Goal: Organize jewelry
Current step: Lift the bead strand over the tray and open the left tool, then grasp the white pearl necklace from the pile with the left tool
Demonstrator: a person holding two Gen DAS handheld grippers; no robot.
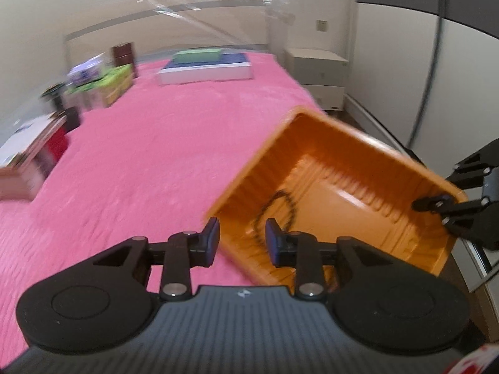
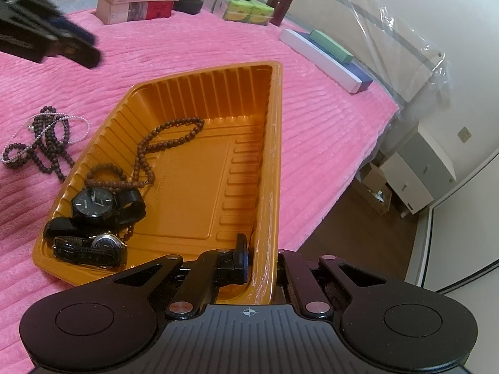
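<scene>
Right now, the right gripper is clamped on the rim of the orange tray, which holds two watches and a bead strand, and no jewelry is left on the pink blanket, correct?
Not quite. The right wrist view shows a tangle of dark bead strands and a silvery chain lying on the pink blanket, beside the orange tray. The rest holds: the right gripper clamps the rim, with two watches and a bead strand inside.

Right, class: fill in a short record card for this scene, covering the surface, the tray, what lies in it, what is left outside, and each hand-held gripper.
surface: pink blanket
tray: orange tray
in tray: brown bead strand; two watches
outside tray: tangled beads and chain
right hand-held gripper: shut on tray rim
left hand-held gripper: open, empty
</scene>
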